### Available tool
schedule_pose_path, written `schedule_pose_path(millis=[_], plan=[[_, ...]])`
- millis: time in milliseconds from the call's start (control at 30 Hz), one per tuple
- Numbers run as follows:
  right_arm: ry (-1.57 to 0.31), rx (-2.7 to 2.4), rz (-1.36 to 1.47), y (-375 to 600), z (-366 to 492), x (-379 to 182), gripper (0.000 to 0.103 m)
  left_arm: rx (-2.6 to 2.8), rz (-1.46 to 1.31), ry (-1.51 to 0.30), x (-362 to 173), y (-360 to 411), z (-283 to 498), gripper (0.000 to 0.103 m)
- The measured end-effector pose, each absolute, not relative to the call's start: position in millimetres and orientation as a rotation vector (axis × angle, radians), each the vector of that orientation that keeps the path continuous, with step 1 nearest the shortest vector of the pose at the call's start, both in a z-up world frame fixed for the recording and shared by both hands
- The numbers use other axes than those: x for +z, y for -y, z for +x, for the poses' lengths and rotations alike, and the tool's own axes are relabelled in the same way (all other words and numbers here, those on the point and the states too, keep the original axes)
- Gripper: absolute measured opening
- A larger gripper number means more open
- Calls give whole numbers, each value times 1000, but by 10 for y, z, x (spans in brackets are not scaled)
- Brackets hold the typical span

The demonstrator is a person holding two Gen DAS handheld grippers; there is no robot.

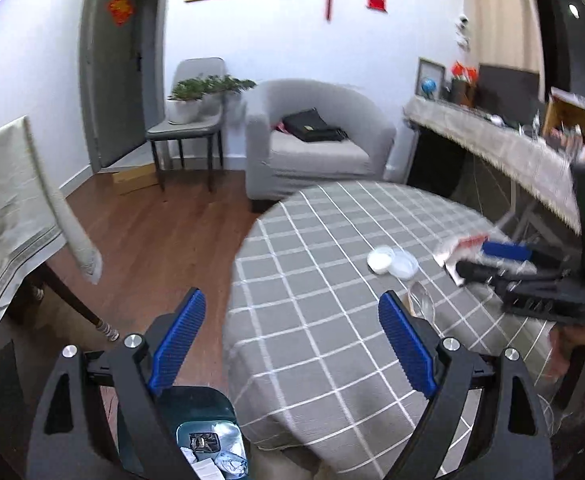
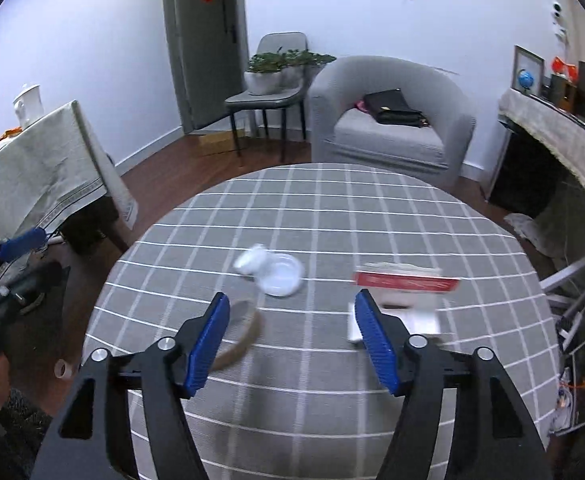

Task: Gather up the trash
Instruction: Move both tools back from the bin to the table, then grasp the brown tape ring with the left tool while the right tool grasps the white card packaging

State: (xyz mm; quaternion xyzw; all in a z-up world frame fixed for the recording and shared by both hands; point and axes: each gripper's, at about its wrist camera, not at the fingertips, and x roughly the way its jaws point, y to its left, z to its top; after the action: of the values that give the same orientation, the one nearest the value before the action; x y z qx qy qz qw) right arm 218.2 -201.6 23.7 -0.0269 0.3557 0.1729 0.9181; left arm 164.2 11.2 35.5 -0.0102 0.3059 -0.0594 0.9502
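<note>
The left gripper (image 1: 292,344) is hanging at the near left edge of the round table (image 1: 332,240), its blue pads spread wide with nothing between them. Directly under its left finger, down on the floor, the dark green trash bin (image 1: 208,412) is sitting with crumpled paper and wrappers showing inside. Out on the checked cloth, a clear plastic lid (image 1: 406,264) with a white wad (image 1: 380,260) against its left side is lying near the middle of the table.

Over on the right, the right gripper (image 2: 288,340) is hovering above the near part of the table, pads standing about half apart and closing on nothing. In the left wrist view a red and silver packet (image 1: 458,248) is sitting right at its fingertips; whether the pads are touching it, I cannot tell. In the right wrist view that red and white packet (image 2: 404,284) is blurred, lying just beyond the right pad. A brown ring-shaped object (image 2: 240,340) is resting on the cloth just beyond the left pad.

Far behind the table, a grey armchair (image 2: 392,120) is holding a black bag (image 2: 392,108).
</note>
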Motion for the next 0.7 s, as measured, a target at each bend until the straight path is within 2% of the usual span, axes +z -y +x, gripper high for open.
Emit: schedule_pose_path(millis=[100,233,533,600,700], plan=[[-734,327,-44,2172,2196,202,78,-155,9,-643,187,101,1744,90],[-744,309,-9,2380,2249,153,83,-214,41,-690,-29,400,1848,90],[-771,301,62,2695,2304,57,87,-279,118,-732,-278,854,1975,90],[-777,307,55,2705,2312,33,88,-277,123,-746,-313,905,2005,88],[-785,318,34,2685,2331,0,88,-264,133,-775,-338,926,2050,79]])
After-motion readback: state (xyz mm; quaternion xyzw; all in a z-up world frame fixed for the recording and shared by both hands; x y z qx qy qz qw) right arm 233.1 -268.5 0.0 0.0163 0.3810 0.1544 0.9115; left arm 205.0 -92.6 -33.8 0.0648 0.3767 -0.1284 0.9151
